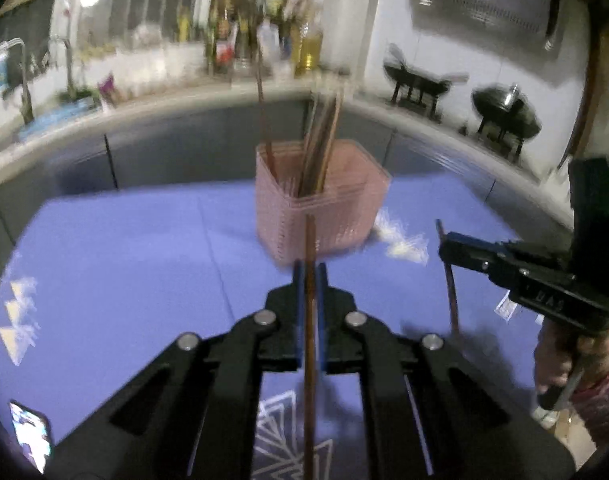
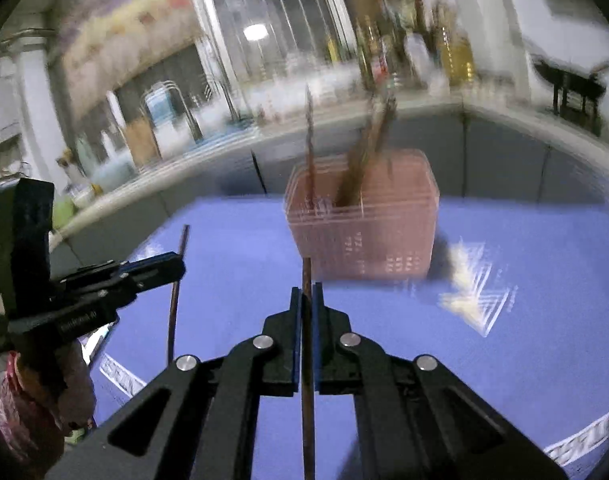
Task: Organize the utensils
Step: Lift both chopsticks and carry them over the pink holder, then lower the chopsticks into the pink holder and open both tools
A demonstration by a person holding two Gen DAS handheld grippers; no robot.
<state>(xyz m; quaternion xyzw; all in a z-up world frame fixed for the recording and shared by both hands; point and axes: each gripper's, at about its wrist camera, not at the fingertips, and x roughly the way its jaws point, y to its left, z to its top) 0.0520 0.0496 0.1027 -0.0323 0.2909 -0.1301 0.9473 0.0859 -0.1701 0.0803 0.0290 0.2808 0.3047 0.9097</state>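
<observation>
Chopstick (image 1: 310,320) clamped (upright) – left gripper (image 1: 310,276).

Pink basket (image 1: 320,204) (upright chopsticks (image 1: 322,136) inside) mid-mat, open purple mat (image 1: 124,264) around

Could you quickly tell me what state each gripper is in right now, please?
Left gripper: closed on a brown chopstick.
Right gripper: closed on another brown chopstick.

Two hand-held grippers (image 1: 310,276) (image 2: 307,294), each pinching one chopstick (image 1: 310,340) (image 2: 307,360); one pink basket (image 1: 320,208).
</observation>
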